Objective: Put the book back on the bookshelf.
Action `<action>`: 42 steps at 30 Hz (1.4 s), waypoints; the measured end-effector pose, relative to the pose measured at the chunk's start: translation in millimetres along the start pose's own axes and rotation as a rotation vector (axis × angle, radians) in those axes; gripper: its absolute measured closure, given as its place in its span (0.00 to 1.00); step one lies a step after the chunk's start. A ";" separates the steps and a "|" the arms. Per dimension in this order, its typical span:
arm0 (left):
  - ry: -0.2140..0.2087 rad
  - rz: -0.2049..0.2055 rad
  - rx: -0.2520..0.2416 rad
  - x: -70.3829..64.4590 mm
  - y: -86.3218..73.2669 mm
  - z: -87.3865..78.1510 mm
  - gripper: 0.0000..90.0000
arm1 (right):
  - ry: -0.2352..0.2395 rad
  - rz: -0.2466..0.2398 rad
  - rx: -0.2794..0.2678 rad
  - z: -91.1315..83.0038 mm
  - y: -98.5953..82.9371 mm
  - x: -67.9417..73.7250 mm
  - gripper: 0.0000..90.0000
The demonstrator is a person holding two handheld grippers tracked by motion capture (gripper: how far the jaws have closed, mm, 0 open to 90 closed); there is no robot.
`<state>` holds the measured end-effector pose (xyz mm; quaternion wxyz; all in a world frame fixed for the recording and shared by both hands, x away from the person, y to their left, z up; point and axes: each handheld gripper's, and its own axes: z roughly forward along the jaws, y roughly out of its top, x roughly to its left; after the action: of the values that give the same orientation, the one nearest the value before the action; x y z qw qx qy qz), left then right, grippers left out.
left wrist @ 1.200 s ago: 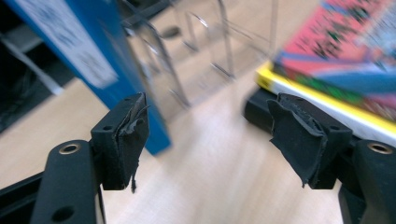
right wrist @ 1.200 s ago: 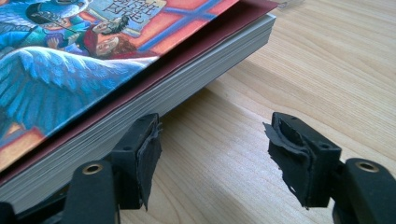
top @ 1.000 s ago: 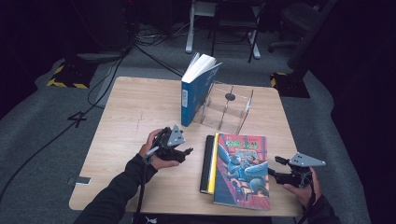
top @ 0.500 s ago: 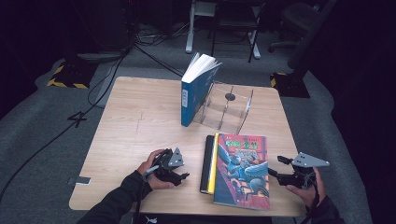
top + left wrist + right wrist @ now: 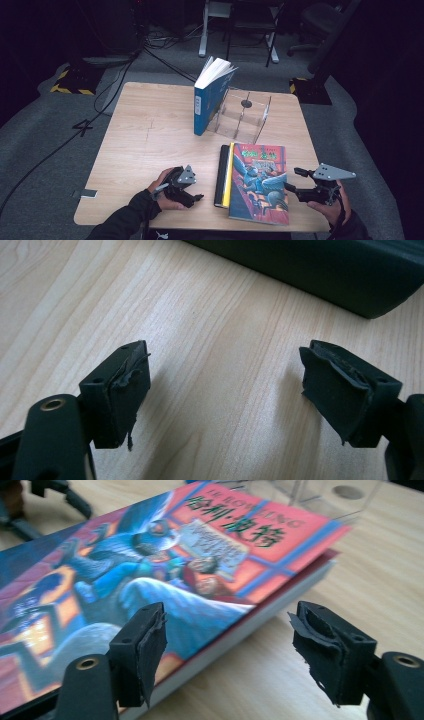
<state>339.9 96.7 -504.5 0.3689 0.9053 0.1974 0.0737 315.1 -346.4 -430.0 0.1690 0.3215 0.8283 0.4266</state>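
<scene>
A colourful paperback [image 5: 260, 182] lies flat near the table's front edge, with a black and yellow edge [image 5: 223, 175] along its left side. My right gripper [image 5: 292, 181] is open just right of the book, level with its edge. In the right gripper view the cover [image 5: 150, 580] fills the left half, and the open jaws [image 5: 225, 650] straddle its near corner without touching. My left gripper [image 5: 199, 196] rests low on the wood left of the book, open and holding nothing. In the left gripper view [image 5: 225, 390] the book's dark edge [image 5: 320, 270] lies ahead.
A blue book [image 5: 210, 97] stands upright, leaning on a clear acrylic divider rack [image 5: 242, 117] at the table's middle back. The wooden table [image 5: 145, 135] has bare wood on its left half. Chairs and cables sit on the floor beyond.
My left gripper has drawn back toward the table's front edge, staying open. The right gripper has hardly shifted beside the colourful book.
</scene>
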 end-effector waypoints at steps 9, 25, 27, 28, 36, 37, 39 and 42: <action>-0.002 0.001 0.002 -0.5 0.2 0.2 0.21 | 0.094 0.027 0.114 14.5 -1.4 5.7 0.26; -0.015 0.037 0.042 -16.9 8.0 1.8 0.22 | 0.162 0.095 0.131 26.3 -3.1 5.5 0.16; -0.024 0.045 0.046 -19.1 8.6 2.0 0.21 | 0.146 0.088 0.128 26.8 -1.6 7.8 0.16; -0.021 0.047 0.049 -19.8 8.8 2.1 0.22 | 0.135 0.087 0.127 27.3 -0.6 9.1 0.16; -0.004 0.029 0.034 -16.3 10.9 5.1 0.24 | 0.098 0.051 0.117 30.4 5.7 13.7 0.17; -0.007 0.037 0.030 -16.3 11.4 5.9 0.23 | 0.100 0.044 0.123 29.6 8.0 11.9 0.20; -0.008 0.040 0.031 -16.9 11.6 6.2 0.24 | 0.103 0.058 0.137 26.6 8.3 9.0 0.25; -0.012 0.046 0.030 -16.7 11.4 6.1 0.24 | 0.120 0.086 0.169 22.9 6.9 5.2 0.24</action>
<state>329.8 78.5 -500.7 0.3547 0.9154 0.1754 0.0738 326.7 -326.2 -437.6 0.0728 0.3440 0.8553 0.3806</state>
